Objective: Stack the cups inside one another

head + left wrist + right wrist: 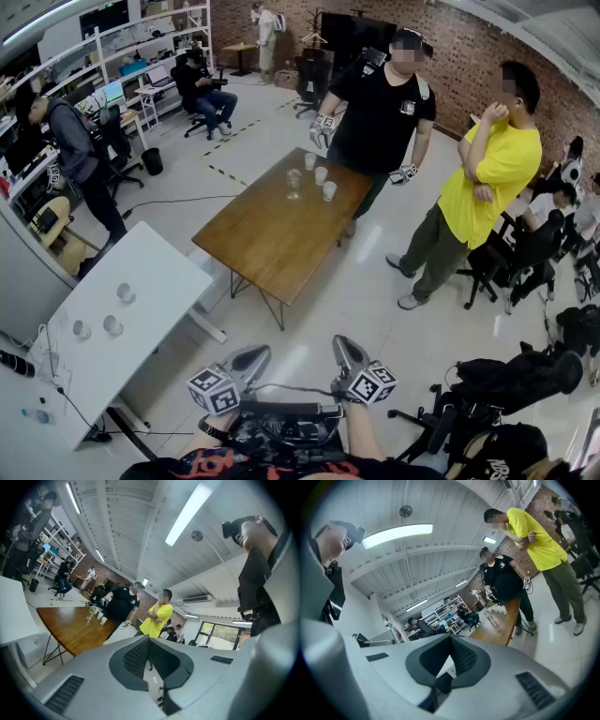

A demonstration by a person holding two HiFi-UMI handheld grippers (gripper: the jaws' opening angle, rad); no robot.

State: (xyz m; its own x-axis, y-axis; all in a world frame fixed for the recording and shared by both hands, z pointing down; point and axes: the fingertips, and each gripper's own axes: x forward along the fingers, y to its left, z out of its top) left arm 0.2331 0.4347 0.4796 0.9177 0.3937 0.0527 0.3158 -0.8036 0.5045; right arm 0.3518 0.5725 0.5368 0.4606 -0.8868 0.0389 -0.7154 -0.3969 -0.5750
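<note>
Three clear cups (112,325) stand apart on a white table (159,272) at the left of the head view. Several more cups (321,175) sit at the far end of a brown wooden table (272,234); they also show small as cups (96,613) in the left gripper view and cups (497,610) in the right gripper view. My left gripper (251,354) and right gripper (345,347) are low at the bottom, held level, far from both tables. Each is shut with nothing between its jaws, as the left gripper (149,641) and right gripper (450,639) show in their own views.
A person in black (384,112) wearing marker-cube grippers stands at the wooden table's far end, with a person in yellow (487,178) beside them. Office chairs (525,253) and bags (506,384) crowd the right. Shelves and seated people (202,89) fill the back left.
</note>
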